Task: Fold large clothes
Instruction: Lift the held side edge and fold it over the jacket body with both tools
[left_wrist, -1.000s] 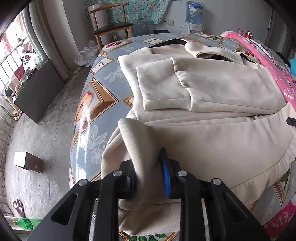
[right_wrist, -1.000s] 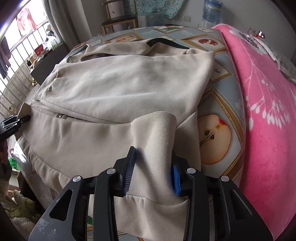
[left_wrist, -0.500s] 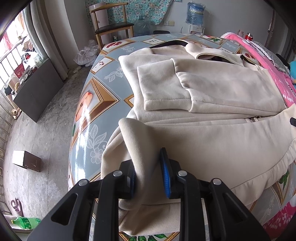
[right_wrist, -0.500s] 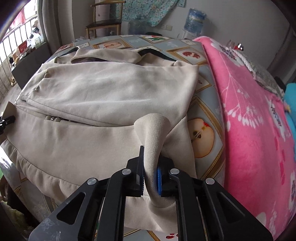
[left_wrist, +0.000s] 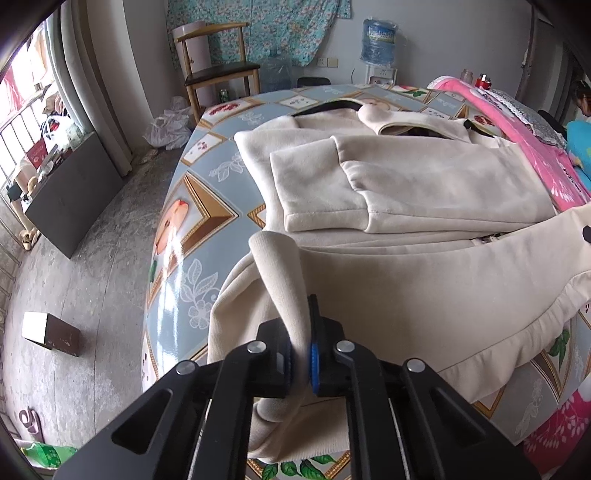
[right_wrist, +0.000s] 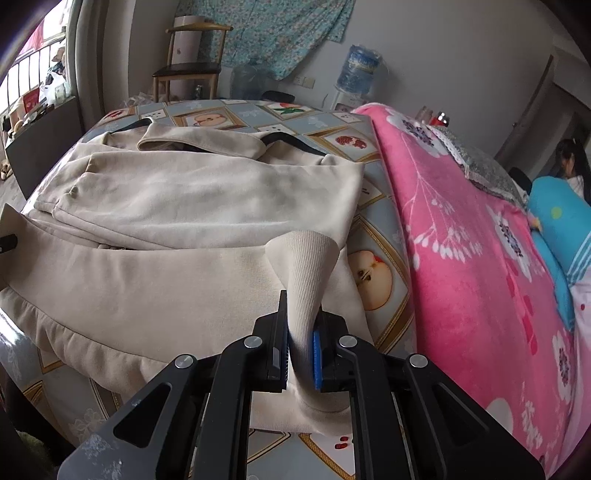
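Observation:
A large cream jacket (left_wrist: 424, 295) (right_wrist: 177, 280) lies on the patterned table, its sleeves folded across the chest and its ribbed hem toward me. My left gripper (left_wrist: 301, 356) is shut on a pinched ridge of the hem at the jacket's near left corner. My right gripper (right_wrist: 300, 356) is shut on a raised fold of the ribbed hem at the near right corner. The cloth stands up in a peak between each pair of jaws.
The table's blue fruit-print cloth (left_wrist: 184, 266) drops off to a bare concrete floor at left. A pink flowered blanket (right_wrist: 461, 251) lies along the jacket's right side. A wooden chair (left_wrist: 218, 70) and a water bottle (left_wrist: 378, 37) stand at the far wall. A person (right_wrist: 570, 166) sits at far right.
Both grippers closed on the hem: the right one first, then the left. The right gripper rose and tipped up, lifting its corner into a peak. The left hand stayed in place.

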